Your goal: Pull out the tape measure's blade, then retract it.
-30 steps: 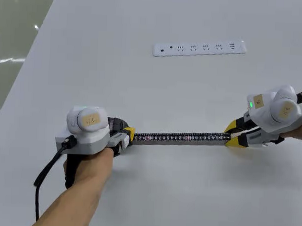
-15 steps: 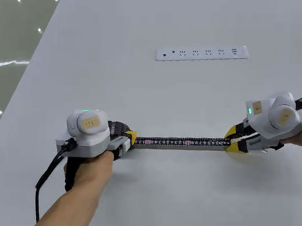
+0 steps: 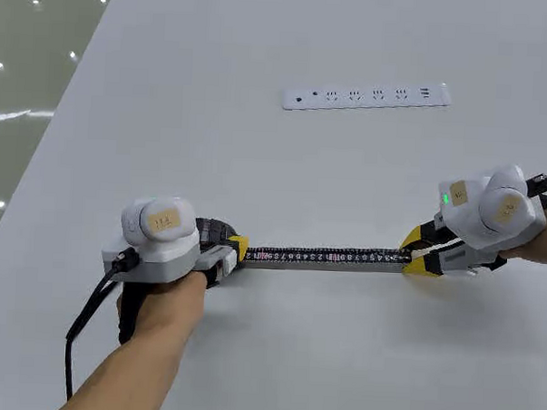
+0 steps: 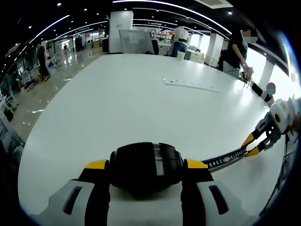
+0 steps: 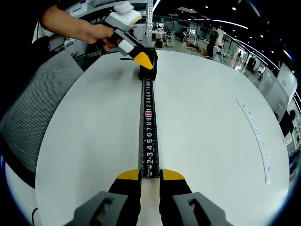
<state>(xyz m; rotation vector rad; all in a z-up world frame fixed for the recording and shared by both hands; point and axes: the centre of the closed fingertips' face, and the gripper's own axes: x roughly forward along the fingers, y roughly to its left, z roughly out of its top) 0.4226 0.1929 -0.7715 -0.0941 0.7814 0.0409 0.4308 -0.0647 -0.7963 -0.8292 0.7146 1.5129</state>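
Note:
A black tape measure case [image 3: 214, 233] rests on the white table [image 3: 258, 150], and my left gripper [image 3: 226, 254] is shut on it. In the left gripper view the case [image 4: 146, 165] sits between the yellow-tipped jaws of that gripper [image 4: 146, 165]. The numbered black blade [image 3: 326, 255] runs flat along the table to the right. My right gripper [image 3: 415, 257] is shut on the blade's end. In the right gripper view the blade [image 5: 148, 127] stretches from the gripper [image 5: 150, 175] to the case [image 5: 149, 59], held by the left gripper [image 5: 134, 49].
A white power strip [image 3: 366, 96] lies farther back on the table. The table's left edge [image 3: 50, 123] drops to a glossy floor. A grey mesh chair [image 5: 33, 117] stands beside the table. People [image 4: 237, 44] stand at the far side of the room.
My right gripper has moved slightly left toward the case, so the exposed blade is a little shorter. The left gripper and the case have stayed put.

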